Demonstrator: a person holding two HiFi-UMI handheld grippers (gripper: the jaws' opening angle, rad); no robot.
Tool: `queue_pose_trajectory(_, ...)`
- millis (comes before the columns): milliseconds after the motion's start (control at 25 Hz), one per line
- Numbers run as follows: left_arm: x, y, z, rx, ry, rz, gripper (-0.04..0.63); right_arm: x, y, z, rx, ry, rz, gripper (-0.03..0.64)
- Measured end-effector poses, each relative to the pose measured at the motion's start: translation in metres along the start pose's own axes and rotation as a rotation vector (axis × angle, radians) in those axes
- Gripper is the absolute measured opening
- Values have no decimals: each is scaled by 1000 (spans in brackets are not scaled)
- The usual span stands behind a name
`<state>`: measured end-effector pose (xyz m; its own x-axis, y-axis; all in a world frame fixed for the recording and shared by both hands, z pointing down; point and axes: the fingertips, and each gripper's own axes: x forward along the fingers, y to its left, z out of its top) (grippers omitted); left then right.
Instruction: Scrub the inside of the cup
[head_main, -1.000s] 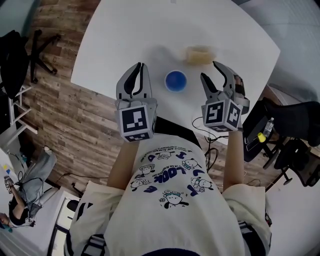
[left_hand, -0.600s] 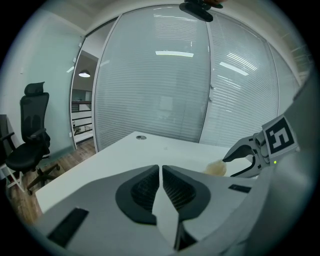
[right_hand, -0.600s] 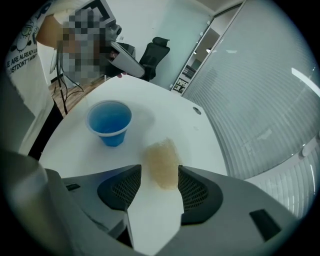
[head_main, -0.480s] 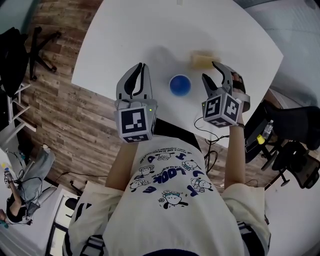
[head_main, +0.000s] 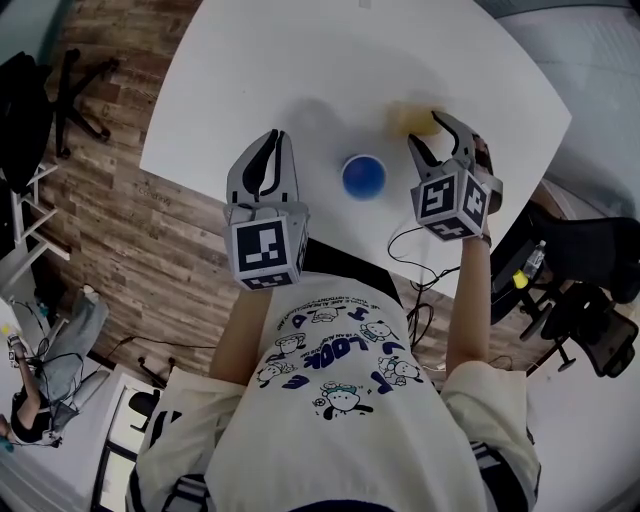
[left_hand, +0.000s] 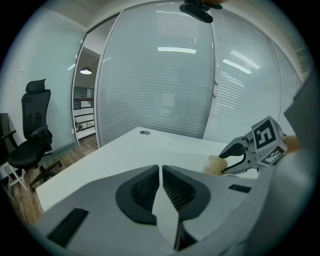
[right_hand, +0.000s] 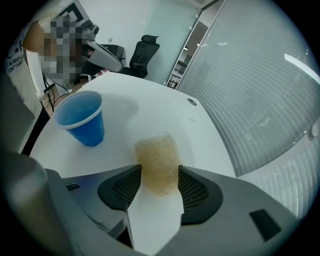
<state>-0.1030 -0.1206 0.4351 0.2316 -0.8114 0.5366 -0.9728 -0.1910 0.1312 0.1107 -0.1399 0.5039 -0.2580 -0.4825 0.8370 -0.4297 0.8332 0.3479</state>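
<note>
Right gripper (right_hand: 160, 172) spread astride the sponge (right_hand: 156, 152), not yet clamped — left gripper (left_hand: 161, 170) closed on nothing; cup (right_hand: 82, 120) untouched, scrubbing not begun.

A black office chair (left_hand: 31, 140) stands near the white table (left_hand: 125, 150).

surf: white table (head_main: 250, 80) | on it: blue cup (head_main: 363, 176) upright, sponge (right_hand: 157, 162) nr it
</note>
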Motion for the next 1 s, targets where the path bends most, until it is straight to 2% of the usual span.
queue_pose_trajectory(600,6,-2,-11,-9,44,-5,46,19,-5,1,211,-102,115,230)
queue_pose_trajectory(680,7,-2,-12,-8,47,-6,46,20,-5,0,207,-104,132,230)
queue_pose_trajectory(840,7,-1,-13,-3,51,-3,46,14,-2,-3,134,-66,158,241)
queue_pose_trajectory(1000,7,1,-14,-8,57,-2,46,10,1,-2,158,-67,182,287)
